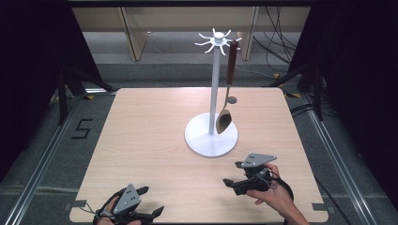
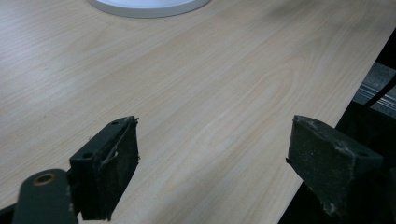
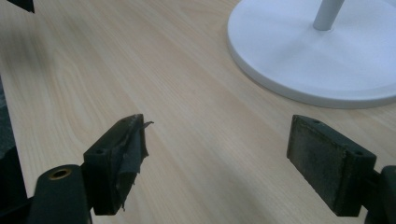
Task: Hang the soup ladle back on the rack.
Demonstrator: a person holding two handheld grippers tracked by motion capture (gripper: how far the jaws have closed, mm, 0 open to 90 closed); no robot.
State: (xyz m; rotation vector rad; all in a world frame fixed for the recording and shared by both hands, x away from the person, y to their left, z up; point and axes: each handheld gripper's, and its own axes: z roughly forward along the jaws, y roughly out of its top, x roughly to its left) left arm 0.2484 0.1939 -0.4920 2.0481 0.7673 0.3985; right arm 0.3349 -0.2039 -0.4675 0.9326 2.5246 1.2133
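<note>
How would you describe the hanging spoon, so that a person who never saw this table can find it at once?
Start at the wooden table and find the white stand with a round base, right of its centre. At the top of the pole is a ring of short white hooks. The spoon hangs from a hook on the right side: it has a dark reddish-brown handle and a pale wooden bowl pointing down, the only thing on the stand.

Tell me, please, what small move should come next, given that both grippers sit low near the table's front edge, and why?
Probably raise the right gripper toward the wooden spoon hanging from the white hook stand. Its jaws stand open and empty, and it is nearer the stand's base than the left gripper, which is also open.
</note>
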